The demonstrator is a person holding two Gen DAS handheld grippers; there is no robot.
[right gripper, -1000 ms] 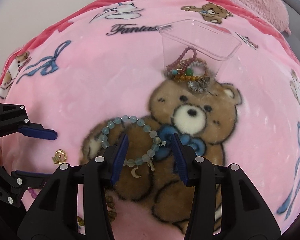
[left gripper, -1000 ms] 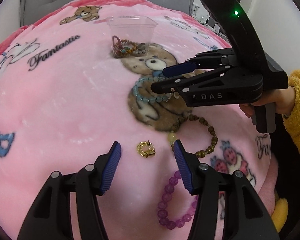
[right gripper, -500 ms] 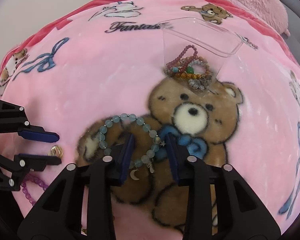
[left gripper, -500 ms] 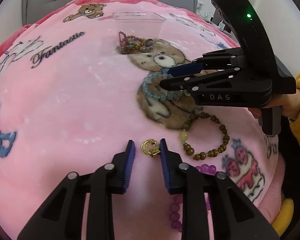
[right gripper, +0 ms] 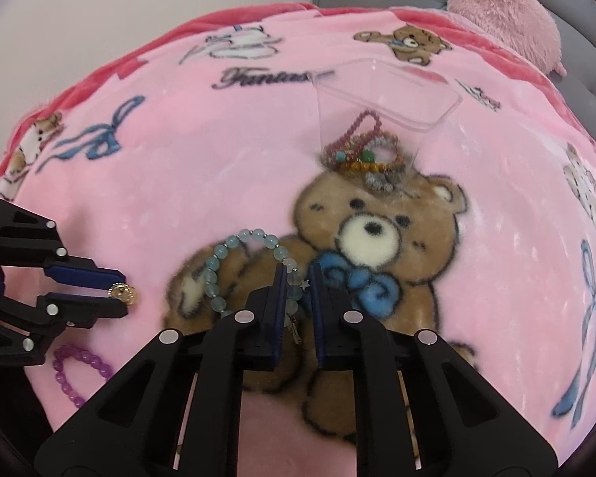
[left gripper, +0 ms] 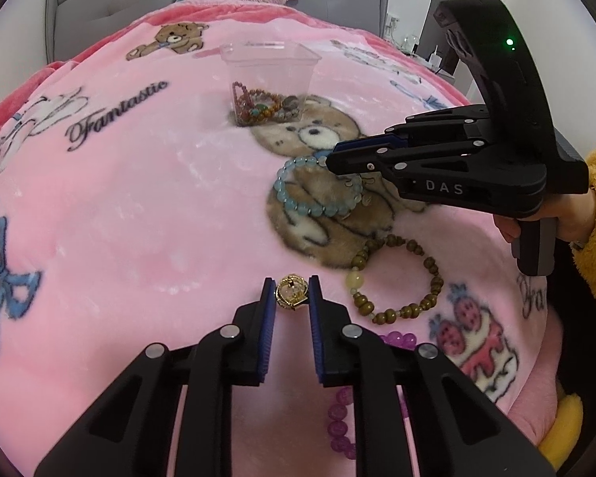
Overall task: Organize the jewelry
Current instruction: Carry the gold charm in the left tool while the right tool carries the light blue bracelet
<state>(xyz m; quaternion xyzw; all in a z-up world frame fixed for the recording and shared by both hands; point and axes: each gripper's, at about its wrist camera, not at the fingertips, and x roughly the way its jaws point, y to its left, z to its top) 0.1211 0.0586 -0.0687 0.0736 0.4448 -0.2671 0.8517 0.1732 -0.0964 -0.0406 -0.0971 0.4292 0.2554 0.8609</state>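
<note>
Gripping: left tongs (left gripper: 292, 296) closing on gold brooch (left gripper: 291, 296); right tongs (right gripper: 298, 284) clenched on blue bracelet (right gripper: 218, 270).
Handling: brooch light, rigid, slippery; bracelet limp, pinch strand.

Blanket (left gripper: 139, 206): soft plush fleece, matt. Box (left gripper: 269, 64): clear glossy plastic. Ring (left gripper: 291, 296): shiny gold metal. Brown bracelet (left gripper: 401, 278): dull wooden beads. Blue bracelet (right gripper: 218, 266): glassy, translucent beads.

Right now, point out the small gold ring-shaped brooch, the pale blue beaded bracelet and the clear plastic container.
small gold ring-shaped brooch (left gripper: 291, 291): left wrist view, its centre, between the pads.
pale blue beaded bracelet (right gripper: 211, 276): right wrist view, a bead on its left curve.
clear plastic container (left gripper: 270, 69): left wrist view, its front wall.
</note>
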